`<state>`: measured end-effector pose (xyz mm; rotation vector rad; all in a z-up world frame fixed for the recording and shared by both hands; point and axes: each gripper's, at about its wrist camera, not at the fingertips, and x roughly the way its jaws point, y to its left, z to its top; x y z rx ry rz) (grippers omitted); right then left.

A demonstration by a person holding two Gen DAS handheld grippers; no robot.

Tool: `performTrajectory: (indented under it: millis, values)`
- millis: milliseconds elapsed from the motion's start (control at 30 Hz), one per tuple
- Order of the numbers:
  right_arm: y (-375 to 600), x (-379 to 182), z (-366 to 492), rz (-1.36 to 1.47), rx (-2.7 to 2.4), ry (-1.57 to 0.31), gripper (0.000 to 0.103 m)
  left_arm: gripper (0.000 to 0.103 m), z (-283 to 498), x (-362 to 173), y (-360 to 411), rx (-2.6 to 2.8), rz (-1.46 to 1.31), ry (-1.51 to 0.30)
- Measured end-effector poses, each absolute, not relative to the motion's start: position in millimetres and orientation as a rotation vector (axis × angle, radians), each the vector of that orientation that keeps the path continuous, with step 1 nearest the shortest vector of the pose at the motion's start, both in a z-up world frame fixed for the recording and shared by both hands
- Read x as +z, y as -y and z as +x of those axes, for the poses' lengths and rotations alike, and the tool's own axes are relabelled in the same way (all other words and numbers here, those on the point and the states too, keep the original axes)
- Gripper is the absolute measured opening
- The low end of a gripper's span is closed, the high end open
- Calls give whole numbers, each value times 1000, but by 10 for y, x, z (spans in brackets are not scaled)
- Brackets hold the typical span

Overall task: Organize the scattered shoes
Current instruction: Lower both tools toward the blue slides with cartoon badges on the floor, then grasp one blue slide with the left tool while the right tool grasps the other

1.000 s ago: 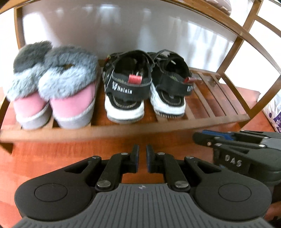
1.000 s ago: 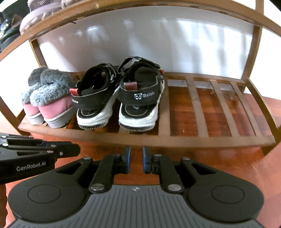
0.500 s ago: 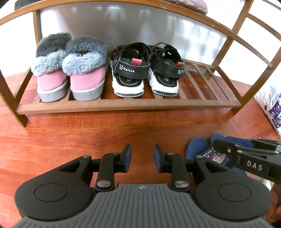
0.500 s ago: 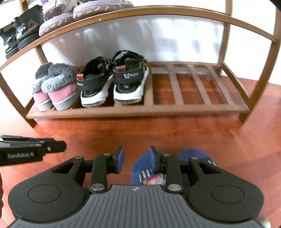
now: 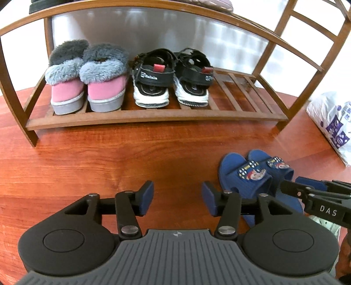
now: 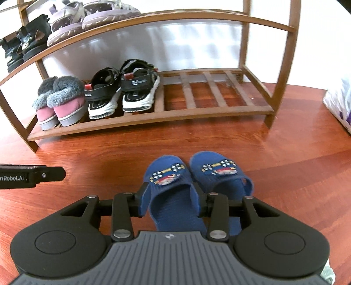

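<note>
So the biggest thing here is the wooden shoe rack [image 5: 153, 116], standing on the reddish wood floor [image 5: 87, 166] against a white wall. Its bottom shelf has a pair of pink slippers with grey fur cuffs [image 5: 87, 81] on the left end, and right beside them a pair of black sandals with white soles [image 5: 171, 81], heels facing out. The right half of that shelf is just bare slats. From the right wrist view you can also see the upper shelf, with a pair of purple-grey sandals [image 6: 87, 17] and some small black shoes [image 6: 22, 46] further left.

Off to the right on the floor there's a white plastic bag with purple print [image 5: 331, 125].

The actual scattered ones: a pair of little blue slippers [image 6: 193, 179] with a cartoon car design on the straps, sitting side by side on the floor in front of the rack, well apart from it, toes pointing toward it.

Right gripper [image 6: 171, 203] is over the left one of the blue pair. Its fingers have just been opening, and the slipper sits in the gap between them, but I can't tell if the pads actually touch its sides.

Left gripper [image 5: 177, 197] hangs over bare floor just left of the blue slippers. Its fingers have also just been opening and stand apart with nothing between them.
</note>
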<state>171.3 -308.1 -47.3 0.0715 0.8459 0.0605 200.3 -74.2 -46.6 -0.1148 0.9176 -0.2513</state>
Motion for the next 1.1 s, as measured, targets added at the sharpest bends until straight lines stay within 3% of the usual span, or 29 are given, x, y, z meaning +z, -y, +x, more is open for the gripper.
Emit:
performTrajectory:
  millis: [233, 633, 1100]
  values:
    - [3305, -530, 1566, 93, 17, -853, 49, 71, 1895, -551, 964, -269, -136, -946]
    - [3803, -516, 1440, 65, 10, -872, 49, 86, 1799, -724, 1661, -293, -129, -983]
    - [4336, -502, 1315, 66, 33, -878, 50, 89, 1951, -1051, 2286, -183, -98, -1017]
